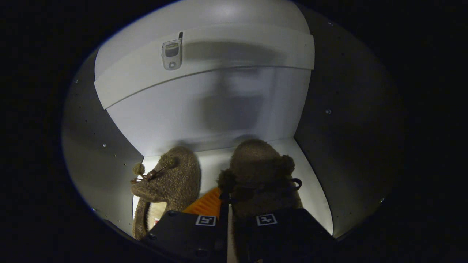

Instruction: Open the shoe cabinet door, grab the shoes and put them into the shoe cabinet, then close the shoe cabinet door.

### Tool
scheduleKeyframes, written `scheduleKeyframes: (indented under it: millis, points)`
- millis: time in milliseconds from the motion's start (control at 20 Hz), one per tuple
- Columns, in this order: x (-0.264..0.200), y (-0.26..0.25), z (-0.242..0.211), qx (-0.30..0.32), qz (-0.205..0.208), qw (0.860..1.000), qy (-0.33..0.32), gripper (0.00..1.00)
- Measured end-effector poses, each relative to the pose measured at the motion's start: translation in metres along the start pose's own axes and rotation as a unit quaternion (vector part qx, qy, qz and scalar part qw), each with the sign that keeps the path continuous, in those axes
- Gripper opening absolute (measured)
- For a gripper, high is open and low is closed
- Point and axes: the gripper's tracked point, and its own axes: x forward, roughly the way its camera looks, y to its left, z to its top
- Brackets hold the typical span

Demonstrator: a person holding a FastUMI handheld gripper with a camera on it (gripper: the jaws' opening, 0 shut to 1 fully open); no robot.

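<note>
Inside the shoe cabinet [204, 120], fingers [225, 199] nearly closed, pinching right slipper's [256, 164] edge.

two slippers [204, 182] filling cabinet floor [314, 175], narrow bare strip between them, claw [225, 197] pinching right slipper [261, 171], side walls close

A small pale flip phone [172, 54] with a stub antenna sits on the white ledge.

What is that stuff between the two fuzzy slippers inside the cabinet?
Between the left slipper and the right slipper, the gripper view shows bare white shelf.
</note>
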Motion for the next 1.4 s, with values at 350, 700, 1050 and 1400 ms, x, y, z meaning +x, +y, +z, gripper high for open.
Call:
scheduleKeyframes:
  millis: [350, 700, 1050, 1400]
  points:
    - [-0.052, 0.004, -0.001, -0.003, 0.008, 0.999, -0.038, 1.0]
    - [-0.142, 0.011, -0.011, -0.009, 0.022, 0.995, -0.097, 1.0]
    - [-0.289, 0.036, -0.029, -0.037, 0.083, 0.97, -0.224, 0.99]
    - [-0.406, 0.028, -0.061, -0.039, 0.121, 0.938, -0.322, 0.99]
